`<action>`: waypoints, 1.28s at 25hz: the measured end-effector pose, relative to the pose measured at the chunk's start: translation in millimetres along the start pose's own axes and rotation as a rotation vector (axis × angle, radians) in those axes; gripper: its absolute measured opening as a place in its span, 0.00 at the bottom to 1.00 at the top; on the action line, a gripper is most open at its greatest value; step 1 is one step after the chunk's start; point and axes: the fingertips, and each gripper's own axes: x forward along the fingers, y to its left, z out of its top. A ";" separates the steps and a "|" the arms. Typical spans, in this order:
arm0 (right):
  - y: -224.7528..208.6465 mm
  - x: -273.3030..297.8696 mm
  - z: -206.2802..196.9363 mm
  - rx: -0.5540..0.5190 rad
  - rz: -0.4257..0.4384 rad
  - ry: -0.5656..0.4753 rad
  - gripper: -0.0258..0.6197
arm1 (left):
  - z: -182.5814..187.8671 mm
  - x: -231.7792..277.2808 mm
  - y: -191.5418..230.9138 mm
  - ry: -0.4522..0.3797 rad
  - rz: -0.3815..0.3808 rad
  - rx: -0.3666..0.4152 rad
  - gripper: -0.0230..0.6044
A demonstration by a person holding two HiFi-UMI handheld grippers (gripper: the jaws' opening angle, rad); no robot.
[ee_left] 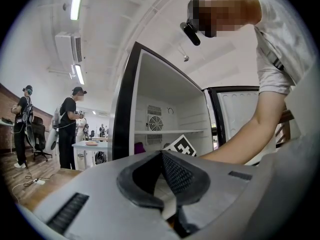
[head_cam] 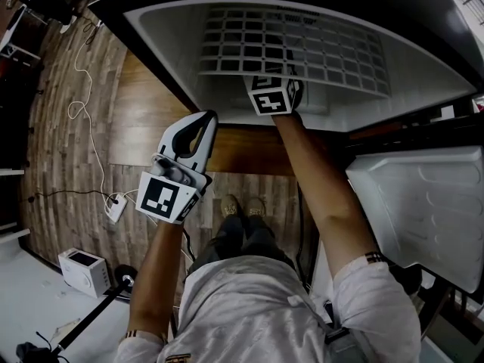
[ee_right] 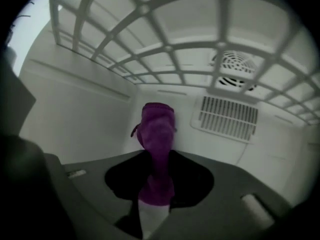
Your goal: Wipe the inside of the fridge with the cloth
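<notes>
The fridge (head_cam: 174, 59) stands open below me, with a white wire shelf (head_cam: 318, 44) across it. My right gripper reaches in under that shelf, and only its marker cube (head_cam: 271, 100) shows in the head view. In the right gripper view this gripper (ee_right: 157, 160) is shut on a purple cloth (ee_right: 156, 126), which sticks out towards the white back wall with its vent grille (ee_right: 225, 116). My left gripper (head_cam: 207, 119) hangs outside the fridge over the wooden floor, shut and empty. From the left gripper (ee_left: 162, 156) view, a bit of the purple cloth (ee_left: 139, 147) shows inside the fridge.
The fridge door (head_cam: 423, 210) hangs open at the right. A white box (head_cam: 85, 271), a power strip (head_cam: 116, 206) and cables lie on the floor at the left. Two people (ee_left: 67, 126) stand by a table (ee_left: 92, 145) far off.
</notes>
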 end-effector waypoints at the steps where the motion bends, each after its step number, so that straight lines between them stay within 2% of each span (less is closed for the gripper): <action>1: -5.9 -2.0 -4.0 0.007 -0.012 0.003 0.21 | -0.3 0.9 -1.4 0.002 -0.005 0.001 0.04; 7: -49.0 -20.2 -19.8 0.066 -0.108 0.004 0.21 | -0.4 5.4 -9.6 0.002 -0.028 0.005 0.04; 13: -94.5 -43.1 -35.1 0.171 -0.234 0.007 0.21 | -0.5 11.1 -18.3 -0.001 -0.050 0.005 0.04; 26: -150.6 -73.5 -67.9 0.296 -0.398 0.020 0.21 | -4.0 17.3 -32.8 0.013 -0.076 0.003 0.04; 32: -160.1 -87.4 -61.7 0.307 -0.450 0.013 0.21 | -2.6 19.8 -39.2 0.002 -0.088 0.004 0.04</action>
